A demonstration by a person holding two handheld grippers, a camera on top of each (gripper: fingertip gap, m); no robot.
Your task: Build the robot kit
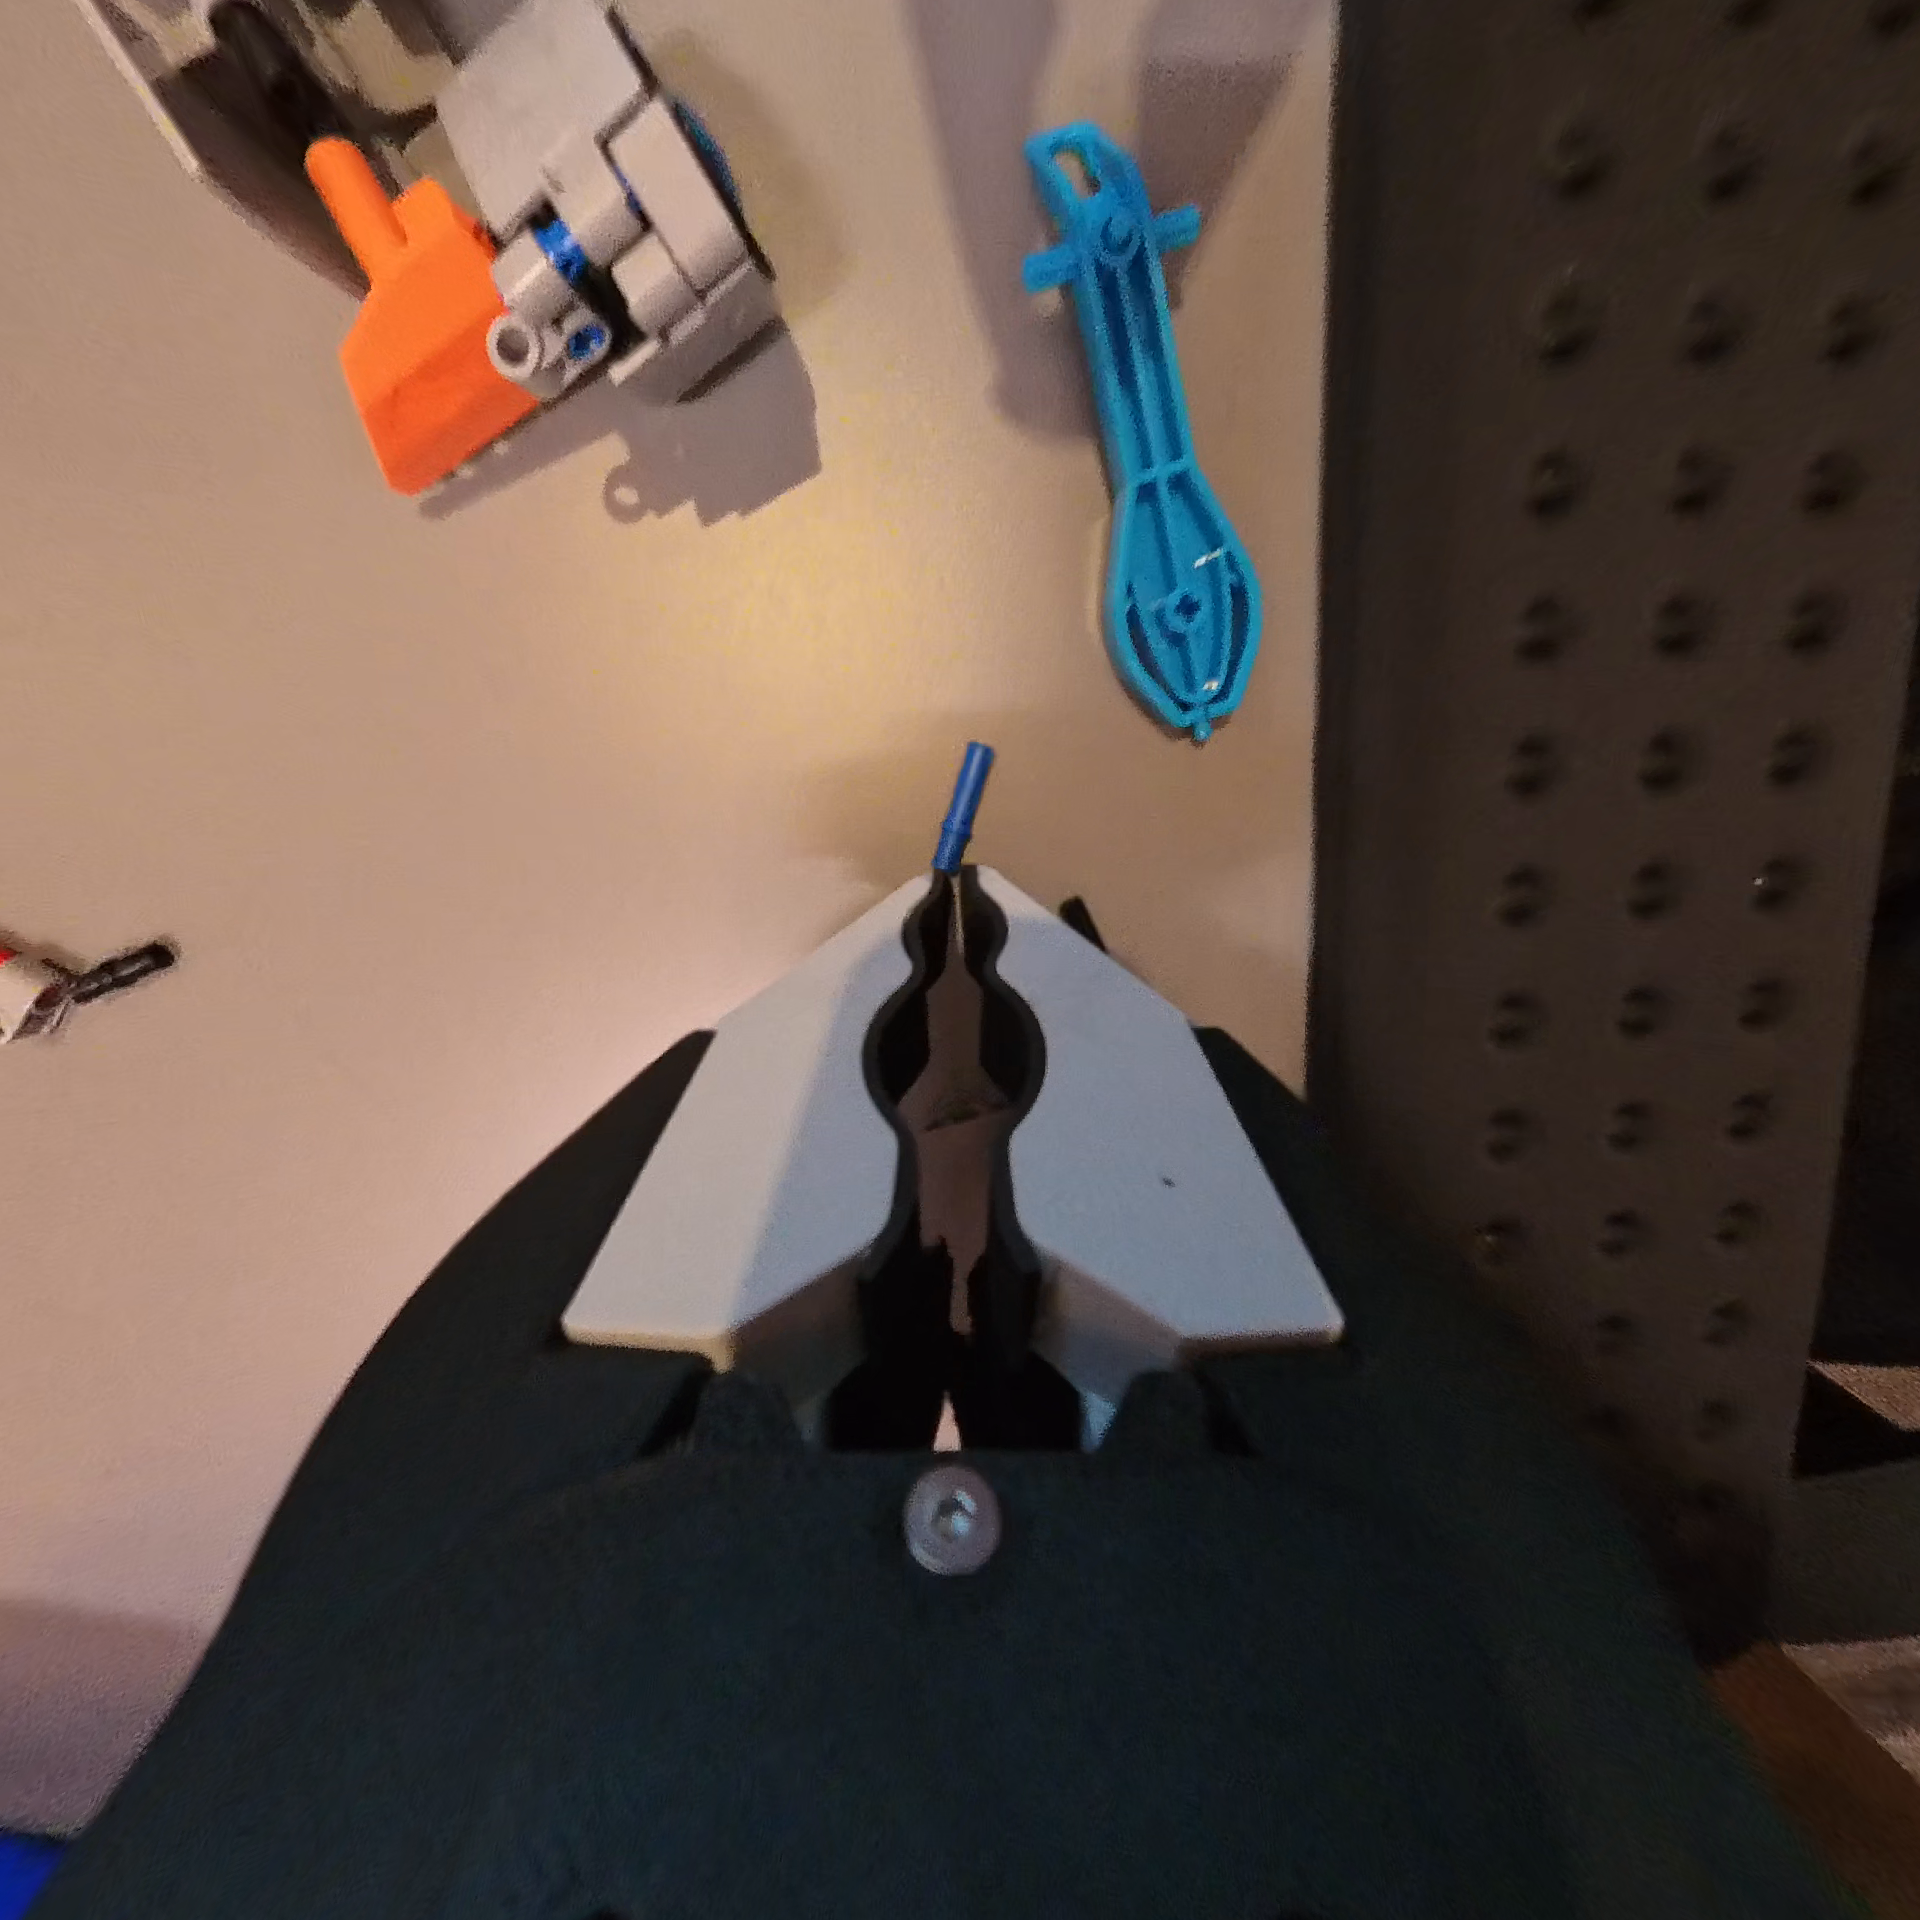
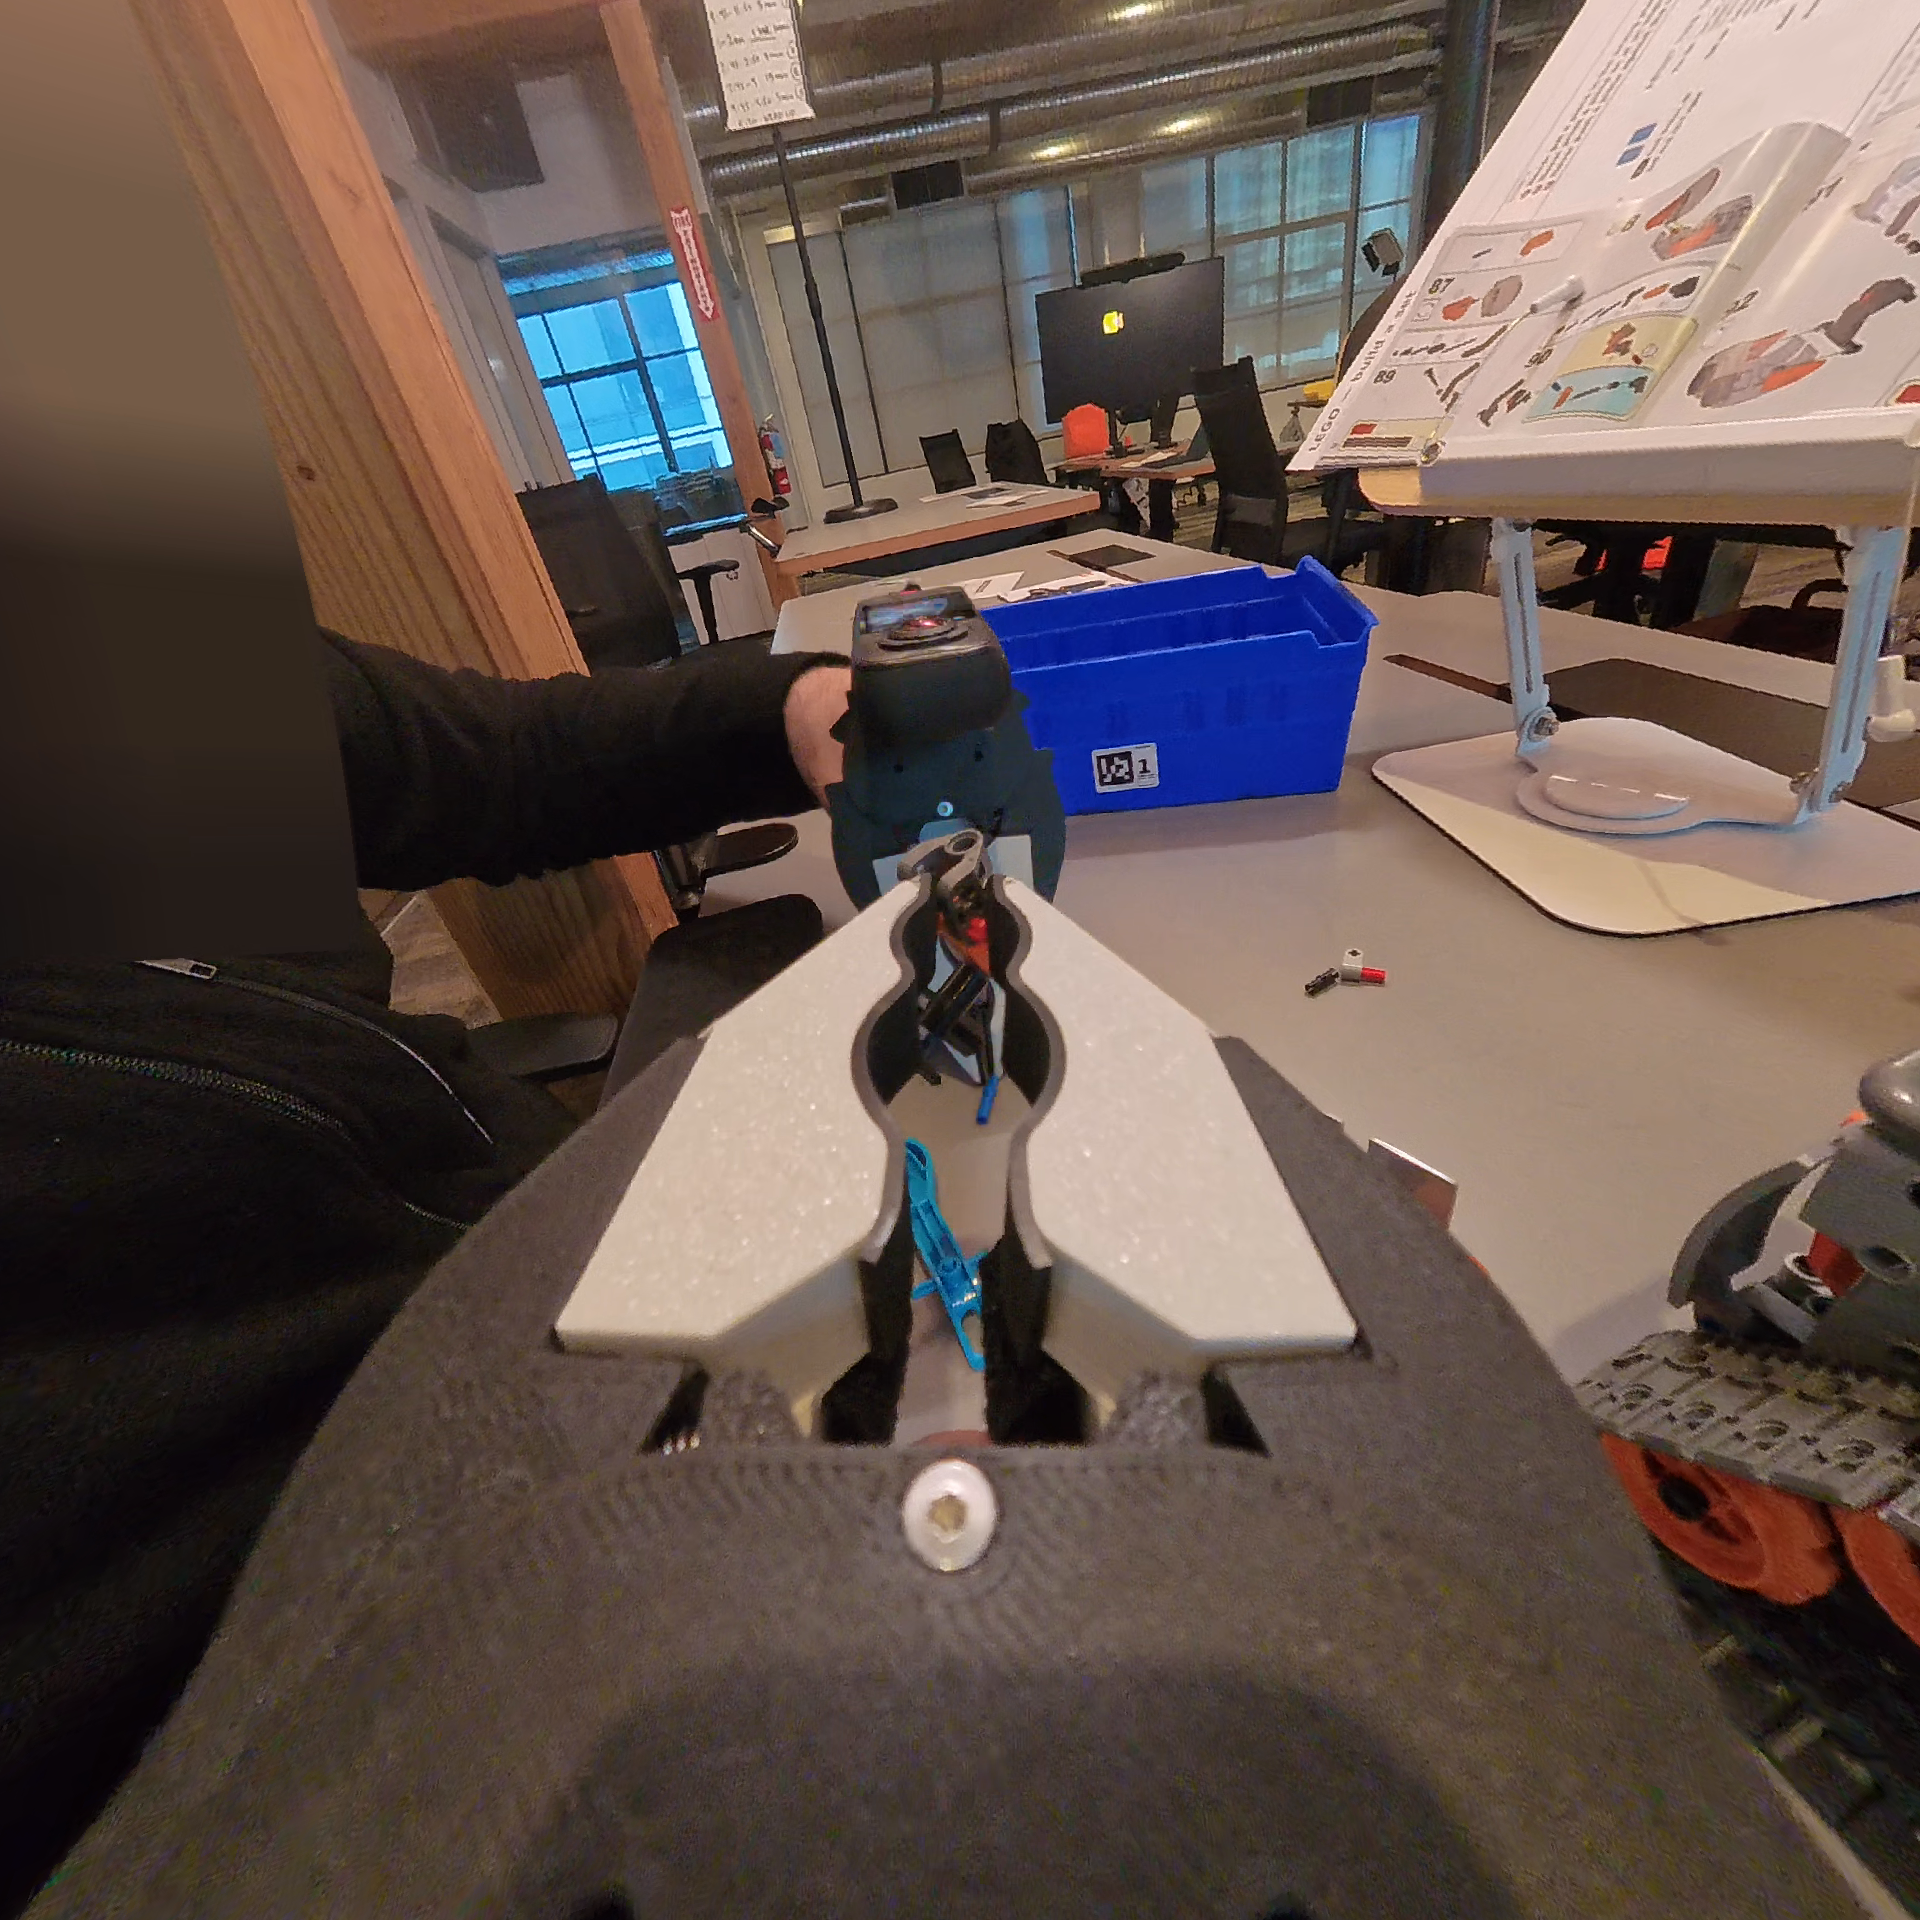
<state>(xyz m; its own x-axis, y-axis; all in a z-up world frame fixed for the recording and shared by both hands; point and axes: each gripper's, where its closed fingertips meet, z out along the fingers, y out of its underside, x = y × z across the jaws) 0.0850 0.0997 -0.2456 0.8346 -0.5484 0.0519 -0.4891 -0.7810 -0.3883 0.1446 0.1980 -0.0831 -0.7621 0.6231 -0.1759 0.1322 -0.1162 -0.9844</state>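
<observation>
The left gripper (image 1: pixel 954 873) has its jaws clamped on a small blue pin (image 1: pixel 962 805); keep the pin straight. The right gripper (image 2: pixel 961 883) is closed on the grey-orange assembly (image 2: pixel 951 862), above the table (image 2: pixel 1455 1091).

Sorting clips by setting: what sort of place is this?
Likely an open-plan office or lab workspace: desks with office chairs, a wall monitor, exposed ceiling ducts, and a building-instruction booklet on a stand.

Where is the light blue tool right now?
In the left wrist view the light blue tool lies flat on the beige table, upper right, between the grey-and-orange brick assembly and the dark studded plate.
</observation>
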